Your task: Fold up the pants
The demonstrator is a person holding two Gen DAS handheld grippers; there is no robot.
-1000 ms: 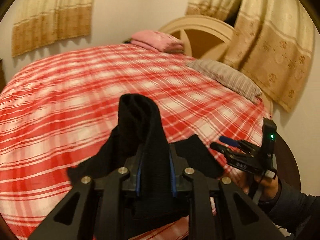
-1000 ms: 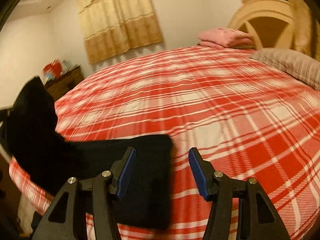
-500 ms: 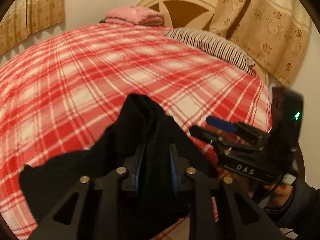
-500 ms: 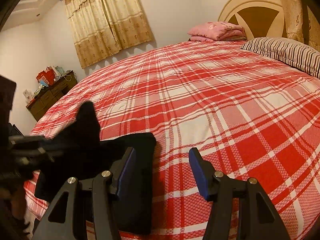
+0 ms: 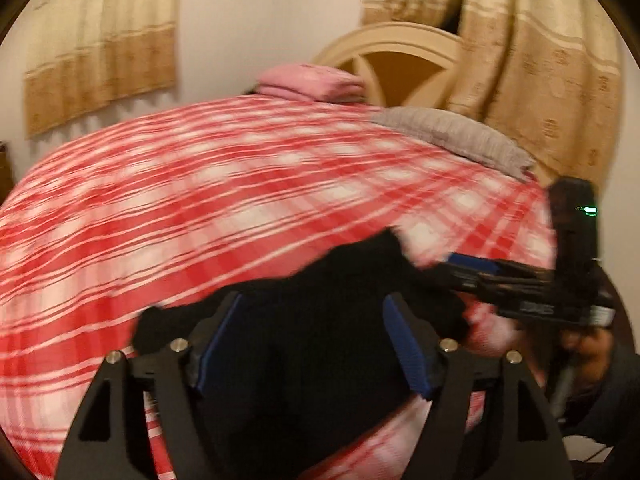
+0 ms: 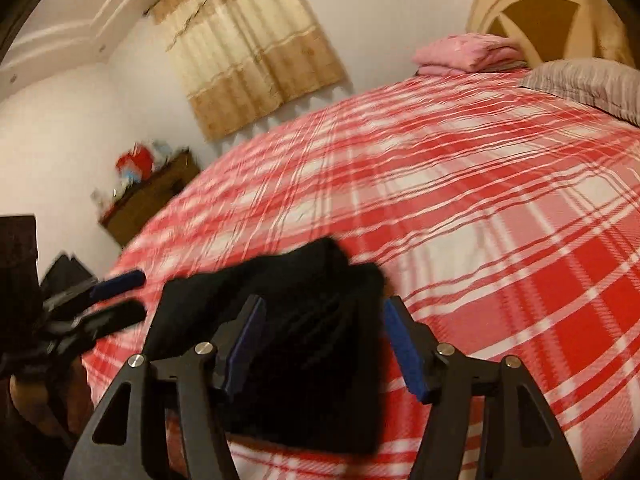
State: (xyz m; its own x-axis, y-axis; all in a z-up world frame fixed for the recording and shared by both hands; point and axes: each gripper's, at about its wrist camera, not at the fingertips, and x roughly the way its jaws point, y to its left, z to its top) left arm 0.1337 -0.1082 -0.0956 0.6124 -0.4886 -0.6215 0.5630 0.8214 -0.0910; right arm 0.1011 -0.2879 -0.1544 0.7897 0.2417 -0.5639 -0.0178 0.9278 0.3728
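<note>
Black pants [image 6: 304, 344] lie bunched on the near edge of the plaid bed [image 5: 224, 200]; my left gripper [image 5: 316, 344] has just sprung open, dropping the fold, while my right gripper [image 6: 324, 344] is released too.

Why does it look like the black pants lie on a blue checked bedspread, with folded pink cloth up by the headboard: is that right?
Not quite. The bedspread is red and white checked, not blue, as the right wrist view shows. The black pants do lie on it, and the folded pink cloth is by the headboard.
</note>
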